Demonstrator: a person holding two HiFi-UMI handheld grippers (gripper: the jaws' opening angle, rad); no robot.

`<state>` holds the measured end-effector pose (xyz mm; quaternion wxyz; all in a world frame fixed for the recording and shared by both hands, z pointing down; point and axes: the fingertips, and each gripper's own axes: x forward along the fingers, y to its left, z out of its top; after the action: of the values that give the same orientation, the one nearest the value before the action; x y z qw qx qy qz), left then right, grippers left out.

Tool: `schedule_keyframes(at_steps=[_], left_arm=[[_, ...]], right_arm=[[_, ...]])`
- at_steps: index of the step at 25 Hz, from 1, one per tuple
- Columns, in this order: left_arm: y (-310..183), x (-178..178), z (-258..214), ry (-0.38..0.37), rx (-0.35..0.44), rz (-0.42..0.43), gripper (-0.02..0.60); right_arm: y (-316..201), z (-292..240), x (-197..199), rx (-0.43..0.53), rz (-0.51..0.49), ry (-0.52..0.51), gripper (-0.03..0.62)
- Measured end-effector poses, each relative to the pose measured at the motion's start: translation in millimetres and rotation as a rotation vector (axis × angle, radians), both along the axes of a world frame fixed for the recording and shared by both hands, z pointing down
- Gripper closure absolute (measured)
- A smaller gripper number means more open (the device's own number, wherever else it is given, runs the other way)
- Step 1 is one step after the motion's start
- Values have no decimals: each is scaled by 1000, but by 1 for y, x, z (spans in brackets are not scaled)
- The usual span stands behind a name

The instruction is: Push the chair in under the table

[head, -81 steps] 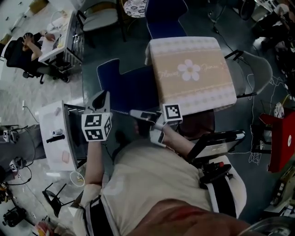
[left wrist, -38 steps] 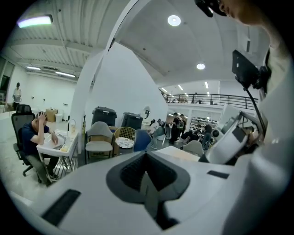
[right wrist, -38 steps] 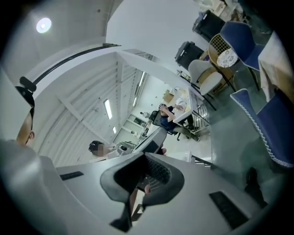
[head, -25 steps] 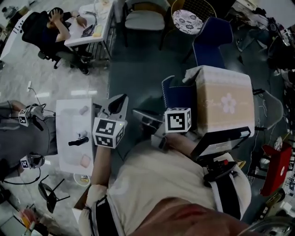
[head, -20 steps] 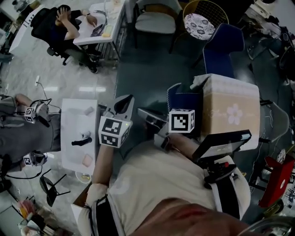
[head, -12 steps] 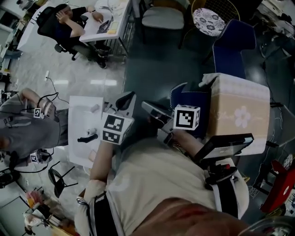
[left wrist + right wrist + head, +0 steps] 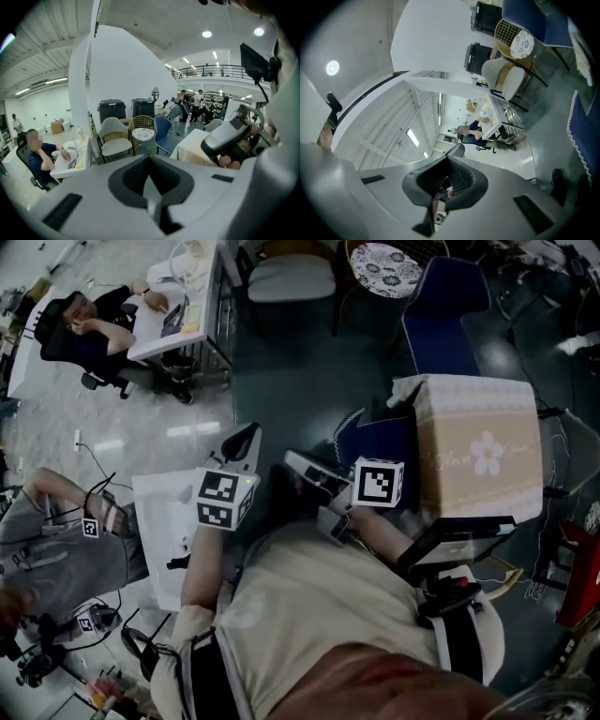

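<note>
Standing near right gripper (image 7: pixel 294 463): blue chair (image 7: pixel 382 439)

In the head view, the table (image 7: pixel 478 451) stands at 3 o'clock. The chair (image 7: pixel 373 439) sits at its 9 o'clock edge, partly under it. A second chair (image 7: pixel 441 320) stands behind the table at 12 o'clock, a third (image 7: pixel 389 259) at that one's 11 o'clock, and a fourth (image 7: pixel 286 279) left of the third. The desk (image 7: pixel 202 296) lies at 11 o'clock, with a person (image 7: pixel 89 324) at its 9 o'clock side. A side table (image 7: pixel 159 512) is at 9 o'clock, with another person (image 7: pixel 56 549) left of it. The left gripper (image 7: pixel 246 435) is between side table and chair. The right gripper (image 7: pixel 292 460) is near the chair's 9 o'clock side.
</note>
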<state>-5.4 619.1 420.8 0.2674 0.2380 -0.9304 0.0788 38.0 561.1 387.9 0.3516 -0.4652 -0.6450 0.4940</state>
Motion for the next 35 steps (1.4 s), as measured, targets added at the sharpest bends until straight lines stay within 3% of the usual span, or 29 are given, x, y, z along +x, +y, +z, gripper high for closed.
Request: schedule_keyframes(at_steps=[4, 11, 12, 13, 15, 16, 17, 18, 21, 22, 23, 26, 35], left_arm=[[18, -26, -3, -20, 43, 28, 574], [73, -68, -9, -66, 162, 1, 574], [85, -70, -13, -58, 135, -2, 574], [107, -70, -17, -25, 24, -5, 574], [173, -63, -30, 104, -413, -17, 574], [200, -63, -35, 152, -583, -24, 574], [211, -66, -39, 161, -626, -30, 574], [209, -74, -40, 132, -553, -36, 574], [166, -107, -39, -45, -39, -49, 574], [156, -117, -38, -92, 98, -52, 574], [153, -124, -38, -118, 171, -55, 574], [163, -140, -37, -131, 199, -74, 574], [146, -219, -34, -93, 124, -63, 574]], right_arm=[[19, 4, -18, 28, 40, 31, 583], [78, -3, -53, 108, 30, 2, 583], [87, -6, -57, 116, 26, -8, 583], [96, -9, -60, 124, 22, -16, 583], [113, -13, -69, 132, 9, -26, 583], [120, -14, -74, 137, -2, -27, 583], [127, -14, -78, 141, -13, -26, 583], [132, -15, -83, 142, -21, -22, 583], [147, -19, -98, 148, -35, -29, 583], [154, -20, -102, 149, -45, -38, 583], [163, -21, -106, 147, -58, -44, 583], [181, -19, -118, 132, -95, -37, 583], [161, -16, -212, 103, -98, -20, 583]])
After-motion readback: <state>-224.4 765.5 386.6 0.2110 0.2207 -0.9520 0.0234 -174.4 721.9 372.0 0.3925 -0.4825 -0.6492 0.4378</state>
